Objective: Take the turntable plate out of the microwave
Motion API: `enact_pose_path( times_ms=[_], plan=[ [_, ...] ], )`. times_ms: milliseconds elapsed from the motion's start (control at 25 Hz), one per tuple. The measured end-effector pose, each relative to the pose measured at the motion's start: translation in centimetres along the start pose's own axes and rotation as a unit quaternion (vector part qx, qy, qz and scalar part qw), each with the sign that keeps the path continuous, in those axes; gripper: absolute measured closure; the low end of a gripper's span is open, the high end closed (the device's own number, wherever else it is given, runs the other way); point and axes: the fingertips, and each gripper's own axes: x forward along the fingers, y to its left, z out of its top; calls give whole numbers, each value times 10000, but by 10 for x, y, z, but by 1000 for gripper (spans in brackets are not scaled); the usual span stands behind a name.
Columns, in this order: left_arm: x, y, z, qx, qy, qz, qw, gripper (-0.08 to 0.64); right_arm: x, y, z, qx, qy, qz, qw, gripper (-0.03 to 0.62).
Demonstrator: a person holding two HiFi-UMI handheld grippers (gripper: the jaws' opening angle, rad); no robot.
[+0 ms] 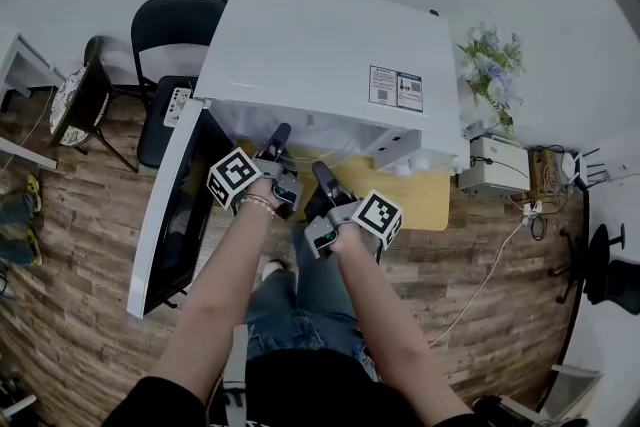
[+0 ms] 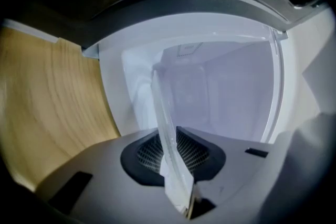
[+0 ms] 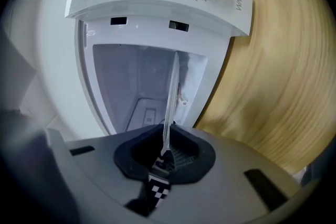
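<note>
The left gripper and right gripper sit side by side at the open front of the microwave. Each has its fingers clenched on the near rim of the glass plate, which reaches back into the cavity. I'd draw both hands back together and level, so the glass neither twists between the two grips nor knocks the frame, keeping clear of the open door.

Black chair at upper left, with a small white device on its seat. Tan wooden tabletop above a plank floor. Flowers by the wall. White box and trailing cable at right.
</note>
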Motion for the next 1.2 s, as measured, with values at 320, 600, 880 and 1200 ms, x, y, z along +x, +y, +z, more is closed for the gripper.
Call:
enact_pose_path(
  times_ms=[320,600,880,1200],
  plan=[
    [-14,0,-9,-684,-123,-163,9974,526,-11,-9,-9,-562,204,-191,9980,521],
    [-44,-7,-10,-689,-152,-321,9970,526,-21,-6,-16,-933,236,27,9954,489],
    [-74,-26,-22,-683,127,-590,9958,526,-26,1,-10,-1470,89,-236,9888,473],
    [-110,-45,-51,-579,693,-704,9934,526,-47,11,-12,-1922,138,-303,9808,441]
  ],
)
